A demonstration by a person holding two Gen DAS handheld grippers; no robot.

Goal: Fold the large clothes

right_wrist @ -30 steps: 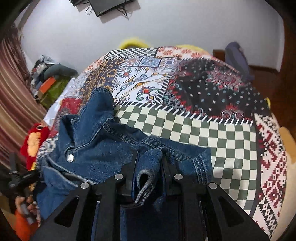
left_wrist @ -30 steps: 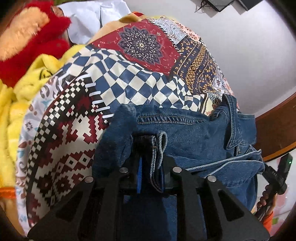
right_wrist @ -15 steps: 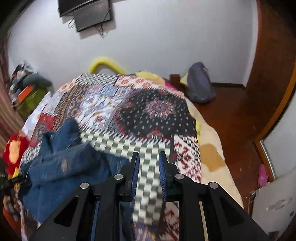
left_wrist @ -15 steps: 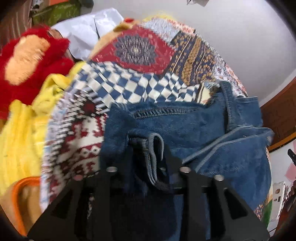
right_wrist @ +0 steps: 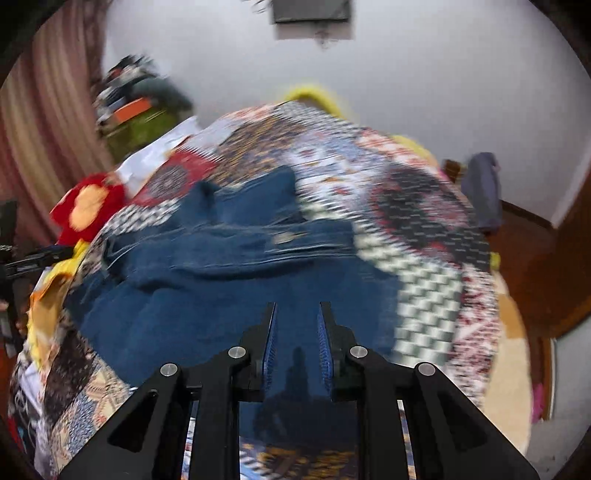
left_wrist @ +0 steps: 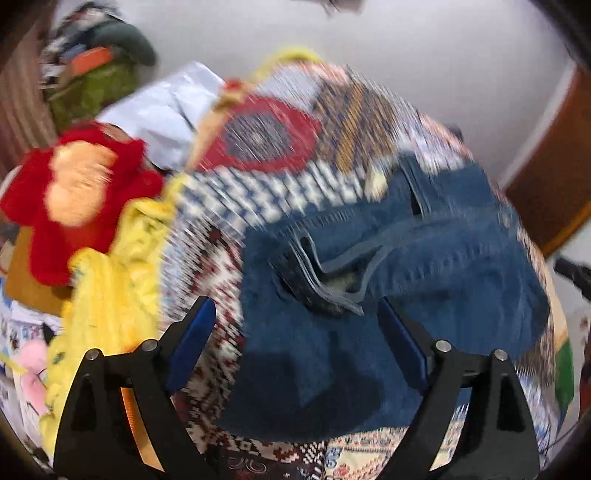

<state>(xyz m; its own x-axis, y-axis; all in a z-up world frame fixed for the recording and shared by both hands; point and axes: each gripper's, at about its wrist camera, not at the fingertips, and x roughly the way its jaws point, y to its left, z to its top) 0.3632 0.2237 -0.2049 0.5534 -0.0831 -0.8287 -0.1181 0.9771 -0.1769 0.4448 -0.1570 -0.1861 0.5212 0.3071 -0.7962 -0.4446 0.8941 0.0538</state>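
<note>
A blue denim jacket (left_wrist: 388,302) lies bunched on a bed covered with a patchwork quilt (left_wrist: 266,136), its folded layers heaped toward the near side of the bed. In the left wrist view the left gripper (left_wrist: 295,325) hangs above the jacket with its jaws spreading wide; the denim shows in the gap below them, but neither blue pad presses on it. A cuff or hem edge sticks up from the jacket just ahead of that gap. To the left of the quilt sit a red and orange plush toy (left_wrist: 77,192) and a crumpled yellow blanket (left_wrist: 110,288), touching each other, with a white sheet (left_wrist: 166,110) behind them and a heap of clutter (left_wrist: 92,74) against the wall. In the right wrist view the right gripper (right_wrist: 297,332) hovers over the near part of the jacket (right_wrist: 229,280) with its jaws drawn nearly together, a narrow slot between the pads and nothing pinched there; denim only shows through the slot from beneath. The quilt (right_wrist: 424,229) spreads out to the right of the jacket. A dark screen (right_wrist: 312,14) hangs on the white wall, a striped curtain (right_wrist: 48,129) hangs at the left, and a grey-blue bag (right_wrist: 482,192) stands on the wooden floor beside the bed. Both views are blurred.
</note>
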